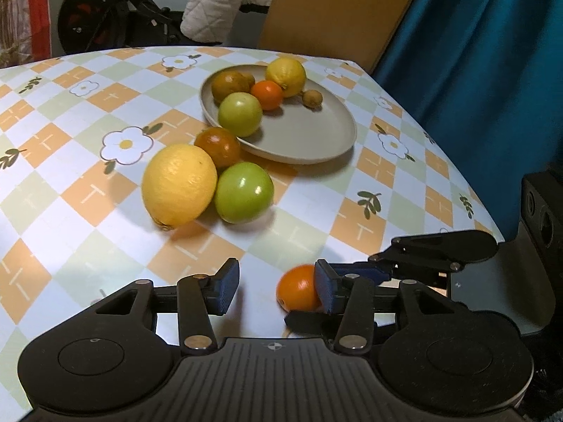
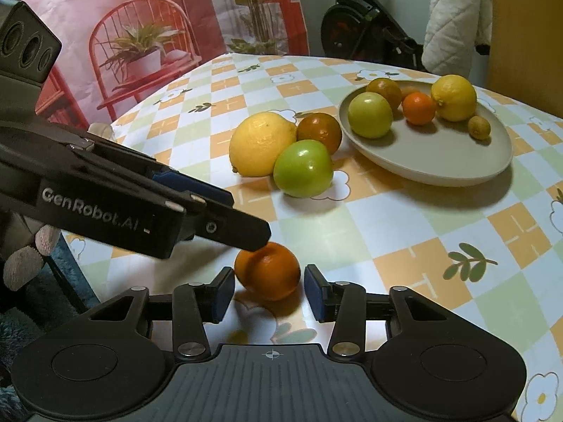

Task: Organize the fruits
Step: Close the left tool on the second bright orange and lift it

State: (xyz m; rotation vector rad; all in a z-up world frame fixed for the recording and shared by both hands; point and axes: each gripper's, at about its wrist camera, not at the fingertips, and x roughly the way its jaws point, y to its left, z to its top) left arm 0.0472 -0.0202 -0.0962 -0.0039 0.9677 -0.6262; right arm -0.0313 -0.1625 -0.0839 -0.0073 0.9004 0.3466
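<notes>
A small orange (image 2: pixel 267 270) lies on the checked tablecloth near the front edge, between the pads of my right gripper (image 2: pixel 269 275). The left pad touches it and a thin gap shows at the right pad, so the jaws are open. My left gripper (image 1: pixel 276 276) is open too. Its right pad rests against the orange (image 1: pixel 297 290) and its left pad stands well clear. Its finger (image 2: pixel 246 232) reaches over the orange's top. A beige plate (image 1: pixel 316 140) holds several fruits. A lemon (image 1: pixel 179 184), a green fruit (image 1: pixel 244 191) and a brownish fruit (image 1: pixel 218 146) sit beside it.
The right gripper's fingers (image 1: pixel 355 270) cross behind my left gripper. The table edge (image 1: pixel 485 218) curves away on the right, with a teal curtain (image 1: pixel 475 52) beyond it. An exercise bike (image 2: pixel 366 24) and a wooden board (image 1: pixel 334 10) stand behind the table. Gloved fingers (image 2: pixel 28 256) hold the left gripper.
</notes>
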